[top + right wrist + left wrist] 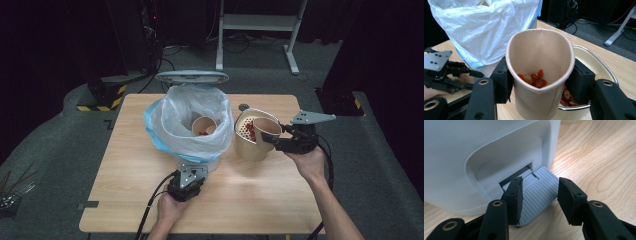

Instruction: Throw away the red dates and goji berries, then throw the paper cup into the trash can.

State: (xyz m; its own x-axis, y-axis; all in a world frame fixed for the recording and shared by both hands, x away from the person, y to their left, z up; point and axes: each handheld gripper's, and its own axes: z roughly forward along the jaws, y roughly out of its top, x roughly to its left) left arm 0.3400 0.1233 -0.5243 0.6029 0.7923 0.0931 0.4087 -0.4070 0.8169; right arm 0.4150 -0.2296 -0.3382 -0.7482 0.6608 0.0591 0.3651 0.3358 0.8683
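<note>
Paper cup [540, 72] squeezed oval, red bits inside, clamped in right hand-held gripper [541, 82]; left hand-held gripper [540, 200] jaws apart over pedal [537, 195]

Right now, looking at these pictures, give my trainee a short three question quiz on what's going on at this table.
1. True or false: the right gripper grips a paper cup holding reddish scraps.
2. What do the left gripper jaws rest on? A) the grey pedal of the white bin B) a spoon C) the bag
3. What lies inside the bag-lined bin, seen in the high view?

Key: 1 true. 2 A. 3 another paper cup with red bits in it.
</note>
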